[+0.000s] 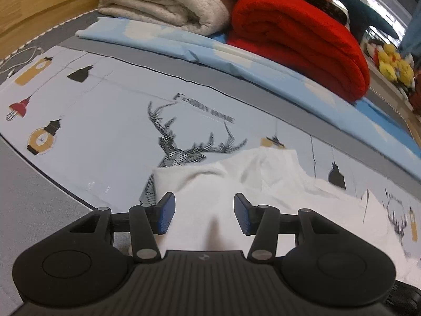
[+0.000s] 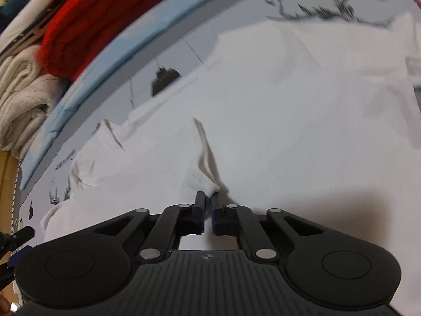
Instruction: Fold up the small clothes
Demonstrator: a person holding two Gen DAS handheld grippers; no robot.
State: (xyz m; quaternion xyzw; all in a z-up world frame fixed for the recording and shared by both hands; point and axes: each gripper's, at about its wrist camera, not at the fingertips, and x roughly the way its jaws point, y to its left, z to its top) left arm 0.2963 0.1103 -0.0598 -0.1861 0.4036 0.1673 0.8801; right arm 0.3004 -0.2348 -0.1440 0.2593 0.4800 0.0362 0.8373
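Right tool point(image 2: 208, 200): blue pads pinched together on a ribbed hem fold of the white knit garment point(image 2: 289, 121), fabric bunched up between the pads. Left tool point(image 1: 204, 214): pads apart, hovering over the near part of the same garment point(image 1: 263, 173), cloth under the gap but nothing clamped.

Garment lies spread and wrinkled on the bed, on a pale grey sheet printed with lamps and antlered deer heads point(image 1: 105, 121). Print above the deer reads roughly "FASHION HOME" point(image 1: 204, 109), first word blurred, smaller line under it unreadable.

Edges: the garment's far-left corner stops on the deer print; its right side runs out of the left wrist view. Open sheet to the left and far of the garment. Far side is hemmed in by a light blue folded sheet with white patches point(image 1: 210, 50), carrying a folded cream fleece blanket point(image 1: 163, 2) and a folded red knit blanket point(image 1: 302, 34). Wooden bed frame point(image 1: 39, 2) at far left.
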